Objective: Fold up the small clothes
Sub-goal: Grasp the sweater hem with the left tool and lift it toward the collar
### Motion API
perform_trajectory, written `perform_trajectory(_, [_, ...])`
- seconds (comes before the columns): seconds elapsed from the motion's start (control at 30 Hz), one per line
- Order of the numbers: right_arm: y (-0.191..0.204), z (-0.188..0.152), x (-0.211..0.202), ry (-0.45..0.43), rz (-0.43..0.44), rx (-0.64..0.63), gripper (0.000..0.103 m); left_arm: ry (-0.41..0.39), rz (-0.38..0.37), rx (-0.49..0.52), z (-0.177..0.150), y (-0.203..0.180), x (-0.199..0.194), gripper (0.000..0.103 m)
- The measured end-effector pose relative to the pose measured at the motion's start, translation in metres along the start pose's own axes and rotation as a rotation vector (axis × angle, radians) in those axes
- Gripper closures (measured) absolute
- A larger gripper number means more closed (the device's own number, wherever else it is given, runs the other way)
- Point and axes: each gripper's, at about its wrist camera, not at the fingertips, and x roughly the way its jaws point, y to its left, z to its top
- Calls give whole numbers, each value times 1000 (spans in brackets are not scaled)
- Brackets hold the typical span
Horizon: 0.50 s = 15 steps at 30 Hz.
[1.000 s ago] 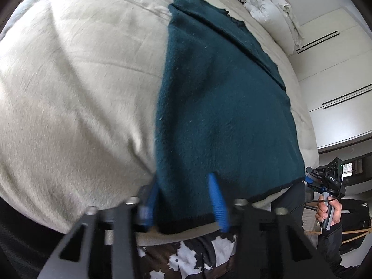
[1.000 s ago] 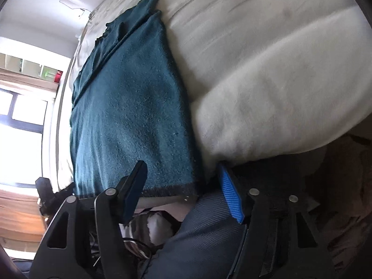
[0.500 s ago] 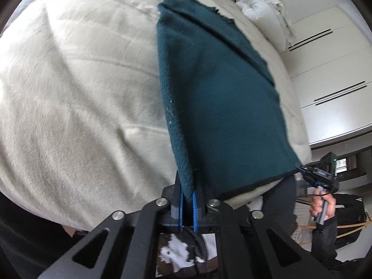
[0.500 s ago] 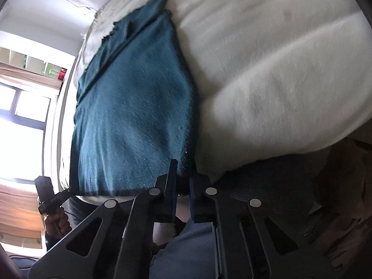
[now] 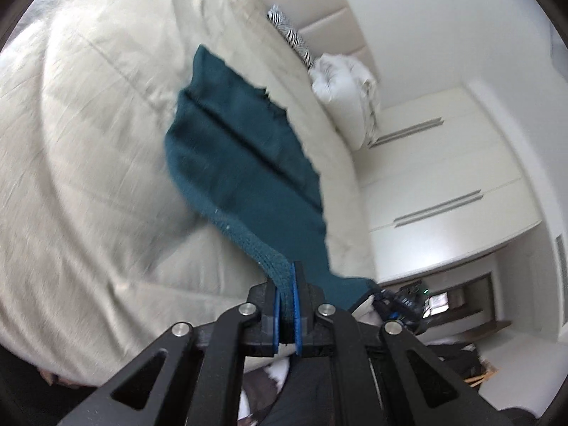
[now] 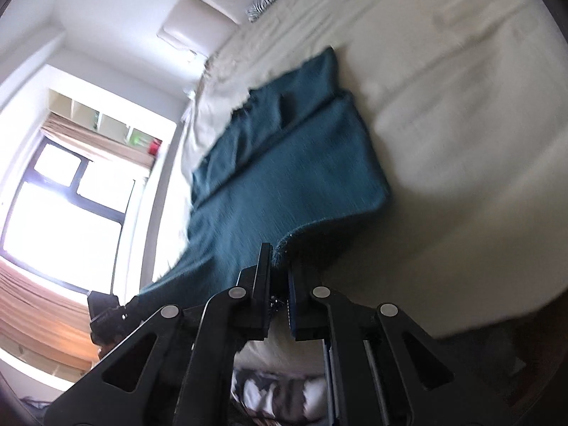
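A dark teal knit garment lies lengthwise on a cream bed, its far part flat and its near hem lifted. My left gripper is shut on the near left corner of the hem. My right gripper is shut on the near right corner of the same garment. The hem hangs taut between the two grippers above the bed's front edge. The right gripper also shows at the lower right of the left wrist view.
A white crumpled duvet and a zebra-pattern pillow lie by the padded headboard. White wardrobe doors stand to the right, a bright window to the left. A person's dark trousers and a cow-pattern cloth are below the grippers.
Both grippers closed on the hem corners, then lifted and carried the near hem up and forward over the garment. The near half has come off the bed.
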Motion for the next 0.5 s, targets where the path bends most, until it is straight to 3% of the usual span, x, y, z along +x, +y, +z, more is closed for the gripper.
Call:
perform_trajectory(0.2, [15,34,8,-66,18,-17,97,-66,-80,-66,27,0,4,97])
perform_trajectory(0.5, [30,103,28,-170,-14,-31,97,-158,-130,-123,82,6,10,97])
